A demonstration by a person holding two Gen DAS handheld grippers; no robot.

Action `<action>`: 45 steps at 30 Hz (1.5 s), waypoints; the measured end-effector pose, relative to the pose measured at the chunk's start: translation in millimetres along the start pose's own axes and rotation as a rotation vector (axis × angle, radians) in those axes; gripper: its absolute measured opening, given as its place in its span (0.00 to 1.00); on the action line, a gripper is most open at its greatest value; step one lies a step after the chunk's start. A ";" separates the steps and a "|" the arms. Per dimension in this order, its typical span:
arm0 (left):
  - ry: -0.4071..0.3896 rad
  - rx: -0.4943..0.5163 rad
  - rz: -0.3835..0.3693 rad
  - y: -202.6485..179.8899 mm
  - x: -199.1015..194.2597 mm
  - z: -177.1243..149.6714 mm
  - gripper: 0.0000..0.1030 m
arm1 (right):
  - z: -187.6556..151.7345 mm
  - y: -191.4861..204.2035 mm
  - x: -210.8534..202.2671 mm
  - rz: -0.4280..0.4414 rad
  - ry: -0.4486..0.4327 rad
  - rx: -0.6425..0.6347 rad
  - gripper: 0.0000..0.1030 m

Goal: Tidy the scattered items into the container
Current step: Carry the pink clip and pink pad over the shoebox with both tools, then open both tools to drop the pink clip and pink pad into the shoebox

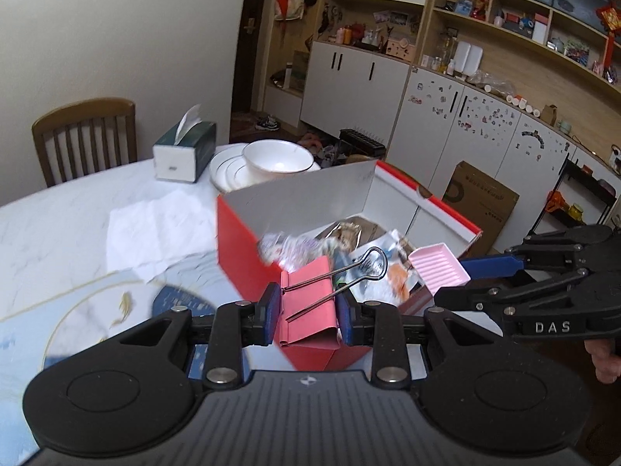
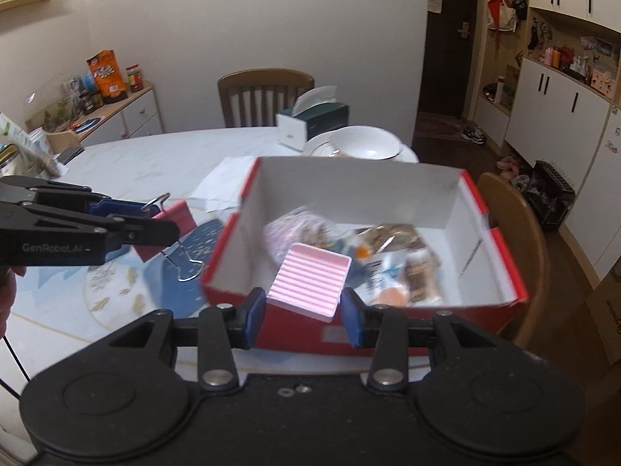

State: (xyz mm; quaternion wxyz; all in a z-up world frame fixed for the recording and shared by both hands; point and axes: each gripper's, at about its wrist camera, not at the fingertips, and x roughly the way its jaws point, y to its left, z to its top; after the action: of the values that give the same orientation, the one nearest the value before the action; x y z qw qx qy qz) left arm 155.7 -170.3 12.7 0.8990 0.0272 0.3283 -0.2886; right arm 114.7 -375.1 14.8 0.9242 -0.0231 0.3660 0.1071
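Observation:
A red box [image 1: 240, 248] with a white inside stands on the marble table; it also shows in the right wrist view [image 2: 388, 190] and holds several snack packets [image 2: 392, 256]. My left gripper [image 1: 308, 312] is shut on a big pink binder clip [image 1: 310, 303] at the box's near corner; the clip also shows in the right wrist view [image 2: 172, 225]. My right gripper [image 2: 302, 312] is shut on a pink ribbed tray [image 2: 310, 281] held over the box's near wall; the tray also shows in the left wrist view [image 1: 438, 266].
A white bowl on plates [image 1: 277, 163], a green tissue box [image 1: 184, 151] and white paper [image 1: 155, 233] lie behind the box. A blue patterned mat [image 2: 186, 268] lies left of it. Wooden chairs [image 2: 266, 95] stand around the table.

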 end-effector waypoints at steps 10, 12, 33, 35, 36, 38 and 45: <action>0.015 0.046 0.005 -24.3 46.6 35.2 0.28 | 15.0 -50.9 22.2 -0.040 0.013 -0.012 0.40; 0.018 0.050 0.008 -26.2 56.8 42.7 0.28 | 16.7 -58.1 28.7 -0.036 0.025 -0.007 0.40; 0.124 0.094 0.057 -26.1 173.1 91.2 0.28 | 25.0 -62.2 82.2 0.076 0.127 -0.075 0.40; 0.141 0.096 0.058 -26.7 182.8 92.3 0.28 | 25.2 -61.3 86.6 0.086 0.138 -0.078 0.40; 0.151 0.099 0.059 -28.2 187.6 92.8 0.28 | 25.0 -60.6 88.6 0.091 0.143 -0.084 0.39; 0.183 0.097 0.058 -28.5 198.1 93.1 0.28 | 25.1 -59.3 91.9 0.097 0.150 -0.094 0.39; 0.243 0.079 0.074 -24.6 222.8 89.1 0.28 | 21.3 -61.4 101.4 0.107 0.172 -0.097 0.40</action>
State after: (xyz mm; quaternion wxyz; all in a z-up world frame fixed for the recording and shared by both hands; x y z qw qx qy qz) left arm 331.4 -323.6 -49.1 0.8608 0.1094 0.4220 -0.2627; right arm 214.1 -414.0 -41.0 0.8801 -0.0572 0.4390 0.1714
